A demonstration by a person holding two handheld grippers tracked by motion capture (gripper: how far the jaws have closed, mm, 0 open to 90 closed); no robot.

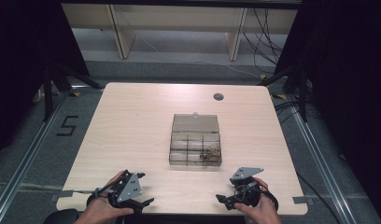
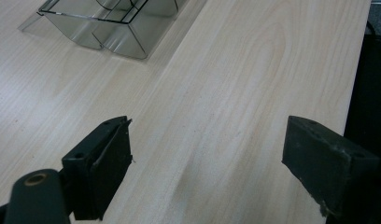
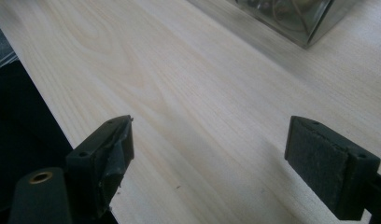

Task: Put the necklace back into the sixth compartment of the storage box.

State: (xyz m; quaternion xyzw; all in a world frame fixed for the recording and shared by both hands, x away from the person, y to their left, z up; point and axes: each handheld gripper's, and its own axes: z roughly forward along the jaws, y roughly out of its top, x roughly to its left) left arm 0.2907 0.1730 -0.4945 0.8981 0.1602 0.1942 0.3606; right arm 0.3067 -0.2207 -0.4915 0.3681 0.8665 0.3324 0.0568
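A clear plastic compartment box [image 1: 195, 147] lies open at the middle of the wooden table [image 1: 132, 121], its lid [image 1: 195, 123] folded back on the far side. A tangle of small metal pieces [image 1: 211, 153] sits in its near right compartment. My left gripper [image 1: 143, 204] rests near the front edge at the left, open, nothing between its jaws. My right gripper [image 1: 224, 199] rests near the front edge at the right, also open and empty. A corner of the box [image 2: 109, 25] appears at the top of the left gripper view, and another box corner [image 3: 291, 18] at the top of the right gripper view.
A small dark round grommet [image 1: 218, 96] sits in the table's far right part. Bare wood lies between the grippers and the box. Beyond the table stand wooden furniture legs [image 1: 123, 37], cables [image 1: 268, 42] and dark tripod legs [image 1: 58, 79] on a grey floor.
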